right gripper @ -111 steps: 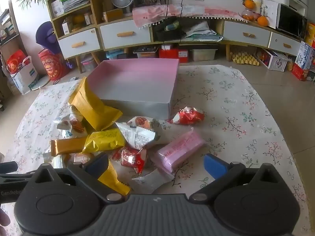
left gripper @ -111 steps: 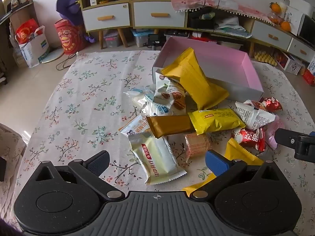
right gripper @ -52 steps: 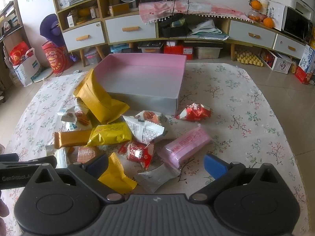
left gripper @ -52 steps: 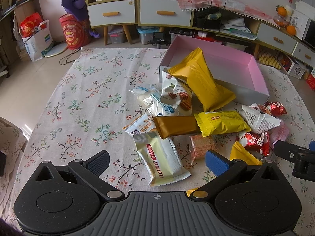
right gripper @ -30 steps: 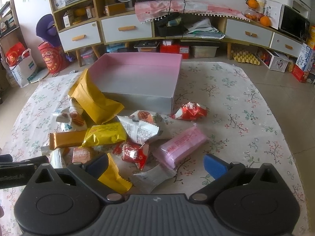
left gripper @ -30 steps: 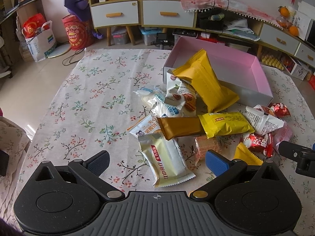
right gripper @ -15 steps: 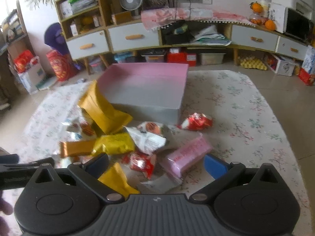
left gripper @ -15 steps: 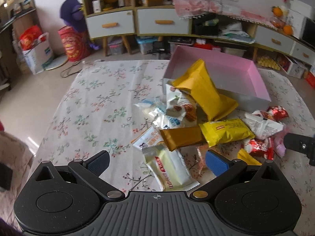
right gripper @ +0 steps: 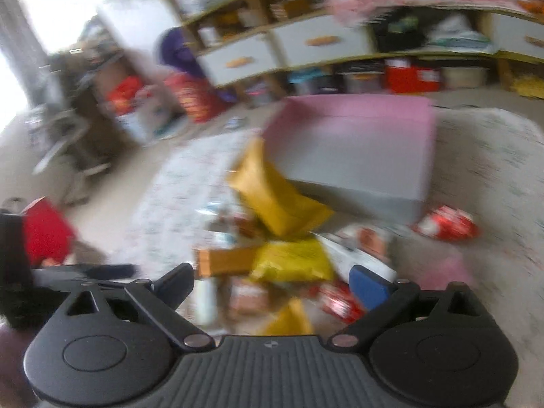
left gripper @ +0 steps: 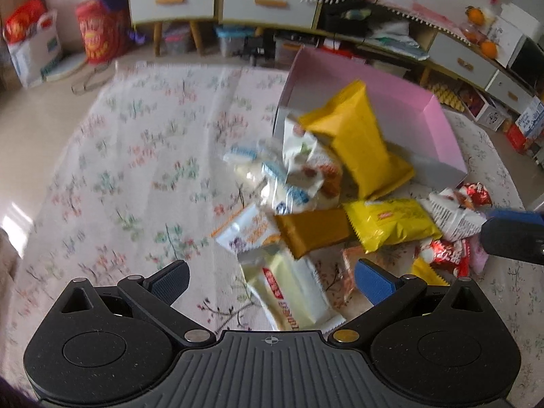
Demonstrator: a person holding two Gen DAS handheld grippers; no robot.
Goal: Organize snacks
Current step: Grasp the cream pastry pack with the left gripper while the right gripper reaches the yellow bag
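Left tool (left gripper: 270, 278): jaws seen wide apart, nothing clamped; black finger at left, blue-padded finger at right. Between and just ahead of the fingers a cream-white packet w/ red label (left gripper: 289, 292) is seen lying flat on the flowered cloth (left gripper: 136, 170) that covers the tabletop. Blue pad is hung over a small orange-pink wafer pack (left gripper: 348, 272); contact can't be told.

Further out from the left tool, the snack pile: a brown-gold bar (left gripper: 312, 233) is laid against a bright yellow packet (left gripper: 391, 222); a white packet w/ purple print (left gripper: 248, 234) sits to the left of the bar, partly under it. Behind those, clear bags w/ blue labels (left gripper: 272, 183) and a white nut-print bag (left gripper: 306, 166) are heaped together. A big yellow bag (left gripper: 360, 142) is propped tilted against the near wall of the pink box (left gripper: 438, 125), its top edge over the rim. Box interior: nothing visible apart from that bag's top. At right, a white torn wrapper (left gripper: 448, 212), red wrappers (left gripper: 445, 255) and a red foil pack (left gripper: 476, 193) are seen near the box corner.

Right tool (right gripper: 272, 284): jaws have just been closing a little but are still spread wide, nothing gripped. View is heavily blurred. Below and ahead of it the same pile is made out: yellow packet, brown bar, a yellow wedge-shaped pack (right gripper: 289, 316) near the fingers, red wrappers beside the blue pad. Pink box lies beyond, big yellow bag leaned on its corner; a pink packet (right gripper: 445, 272) is at right on the cloth. Right tool's finger is also visible at the right edge of the left wrist view, over the red wrappers.
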